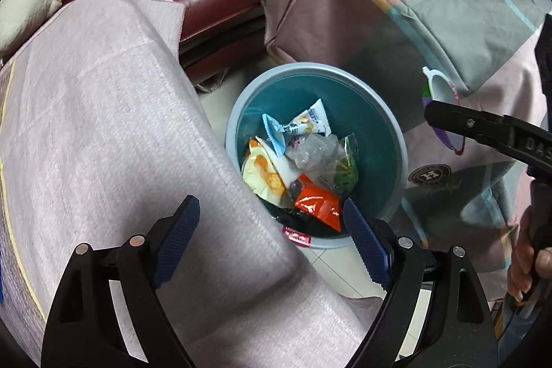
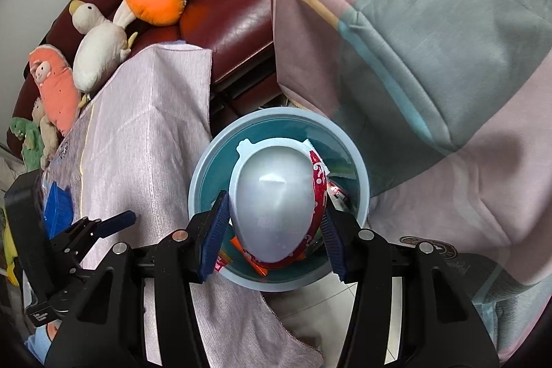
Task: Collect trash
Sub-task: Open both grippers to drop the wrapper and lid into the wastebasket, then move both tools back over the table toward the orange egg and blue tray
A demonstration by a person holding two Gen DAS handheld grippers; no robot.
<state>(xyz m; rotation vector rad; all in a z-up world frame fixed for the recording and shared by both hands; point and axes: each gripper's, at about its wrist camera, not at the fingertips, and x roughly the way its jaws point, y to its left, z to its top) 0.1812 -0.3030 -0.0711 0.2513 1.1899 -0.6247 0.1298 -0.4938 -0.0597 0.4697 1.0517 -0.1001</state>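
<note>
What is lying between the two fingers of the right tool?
A white egg-shaped plastic cup with a red wrapper, gripped over the blue trash bin; the right wrist view shows it.

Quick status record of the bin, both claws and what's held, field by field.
bin: round blue plastic trash bin on the floor, holding crumpled snack wrappers
left claw: left claw open, empty, above the bin's near rim
right claw: right claw shut on white plastic cup with red printed wrap, over the bin
beside bin: pale pink cloth
</note>
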